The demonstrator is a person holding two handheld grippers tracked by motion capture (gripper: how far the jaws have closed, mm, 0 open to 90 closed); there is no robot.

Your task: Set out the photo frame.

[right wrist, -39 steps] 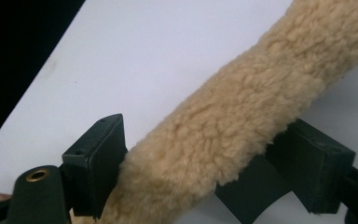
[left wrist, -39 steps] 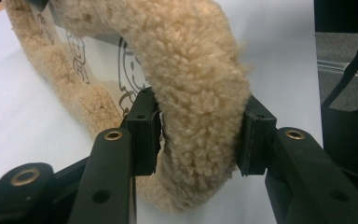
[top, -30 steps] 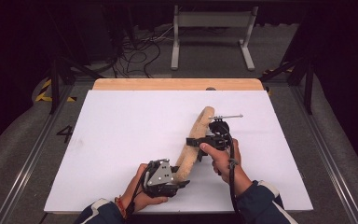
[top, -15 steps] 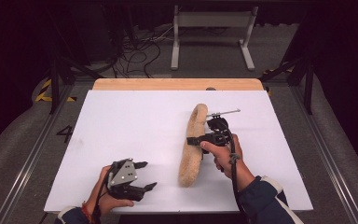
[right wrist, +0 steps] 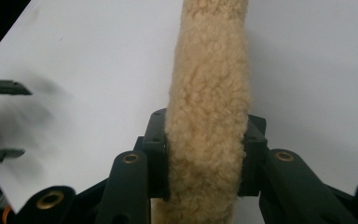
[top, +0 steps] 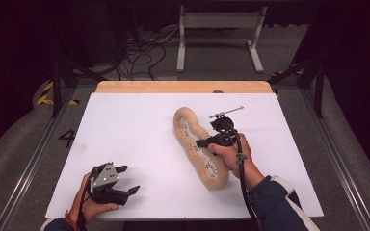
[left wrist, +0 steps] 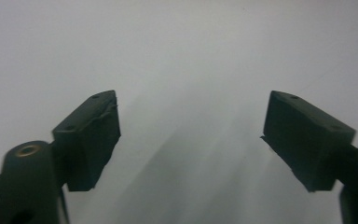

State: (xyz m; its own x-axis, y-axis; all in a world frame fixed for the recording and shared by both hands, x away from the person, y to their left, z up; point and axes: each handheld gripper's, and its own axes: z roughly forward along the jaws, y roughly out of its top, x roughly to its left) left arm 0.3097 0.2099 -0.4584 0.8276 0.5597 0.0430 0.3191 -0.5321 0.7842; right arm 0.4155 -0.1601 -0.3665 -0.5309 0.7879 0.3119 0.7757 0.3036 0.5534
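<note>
Between right tool (right wrist: 206, 154) jaws, fleece (right wrist: 208, 112).

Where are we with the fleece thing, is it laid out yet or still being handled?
Done: the tan fleece loop lies stretched out on the white sheet, opened into a long ring. In hand: the right gripper is clamped across its fleece band near the middle. The left gripper is open and empty at the sheet's near left edge. Left, probably: release the loop, or re-grip it for any further arranging.
</note>
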